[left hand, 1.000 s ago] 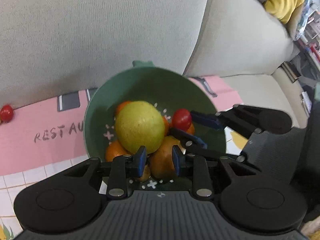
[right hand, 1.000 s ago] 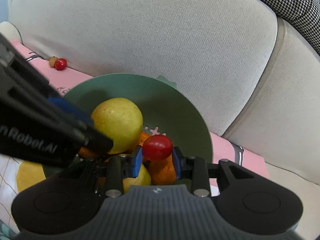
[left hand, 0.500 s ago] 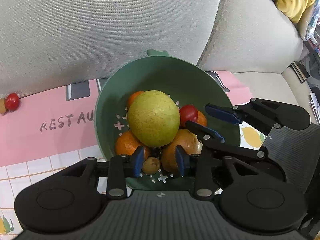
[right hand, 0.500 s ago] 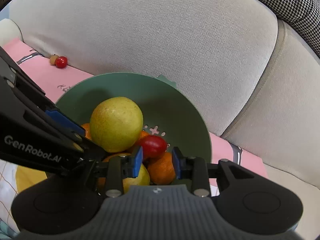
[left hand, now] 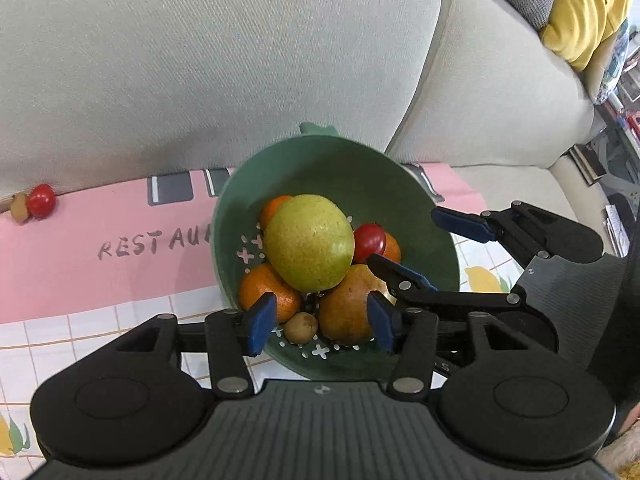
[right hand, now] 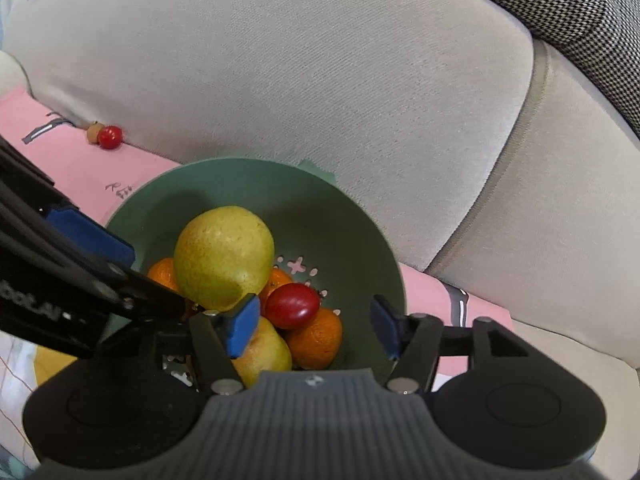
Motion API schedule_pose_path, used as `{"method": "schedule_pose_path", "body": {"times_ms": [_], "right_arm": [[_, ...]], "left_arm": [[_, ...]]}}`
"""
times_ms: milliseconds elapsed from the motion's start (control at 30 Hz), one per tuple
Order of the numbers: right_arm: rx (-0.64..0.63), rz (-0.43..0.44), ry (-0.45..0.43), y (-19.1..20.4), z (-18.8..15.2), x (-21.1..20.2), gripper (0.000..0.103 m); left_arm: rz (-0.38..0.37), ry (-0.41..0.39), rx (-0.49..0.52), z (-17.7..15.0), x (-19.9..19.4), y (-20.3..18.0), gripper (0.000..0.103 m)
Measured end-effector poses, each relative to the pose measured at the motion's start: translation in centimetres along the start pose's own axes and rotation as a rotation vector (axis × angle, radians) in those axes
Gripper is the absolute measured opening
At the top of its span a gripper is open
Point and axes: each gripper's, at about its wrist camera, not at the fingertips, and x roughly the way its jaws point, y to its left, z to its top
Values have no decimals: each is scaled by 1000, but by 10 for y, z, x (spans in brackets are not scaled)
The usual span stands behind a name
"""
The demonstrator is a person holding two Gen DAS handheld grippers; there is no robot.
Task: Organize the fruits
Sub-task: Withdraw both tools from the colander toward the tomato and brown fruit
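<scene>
In the left wrist view, the left gripper (left hand: pixel 318 322) is hovering over the near rim of the green bowl (left hand: pixel 416 200), its fingers spread and gripping nothing. A yellow-green pear (left hand: pixel 309 242) is sitting atop oranges (left hand: pixel 268 292) in the bowl, a red tomato (left hand: pixel 369 238) just beside it.

In the right wrist view, the right gripper (right hand: pixel 314 326) is hanging over the bowl (right hand: pixel 348 216), fingers wide apart and empty, the tomato (right hand: pixel 293 306) lying between them. A second tomato (right hand: pixel 110 137) is resting on the pink mat (right hand: pixel 88 168) against the sofa cushion (right hand: pixel 300 64).

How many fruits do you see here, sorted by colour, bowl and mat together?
Round orange mandarins: 3
Large yellow-green pears: 2
Small red tomatoes: 2
Small brown fruits: 2
Total: 9
</scene>
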Motion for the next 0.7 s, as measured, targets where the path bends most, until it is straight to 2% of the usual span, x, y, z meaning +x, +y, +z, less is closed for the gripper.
{"method": "schedule_pose_path", "body": {"times_ms": [233, 300, 367, 700], "right_arm": [[20, -26, -31, 8, 7, -18, 71], [24, -36, -40, 12, 10, -23, 82], [29, -48, -49, 18, 12, -28, 86], [97, -49, -64, 49, 18, -46, 92]], "left_arm": [[17, -62, 3, -4, -28, 8, 65], [28, -82, 3, -6, -35, 12, 65], [39, -103, 2, -7, -45, 15, 65], [88, -215, 7, -12, -89, 39, 65]]}}
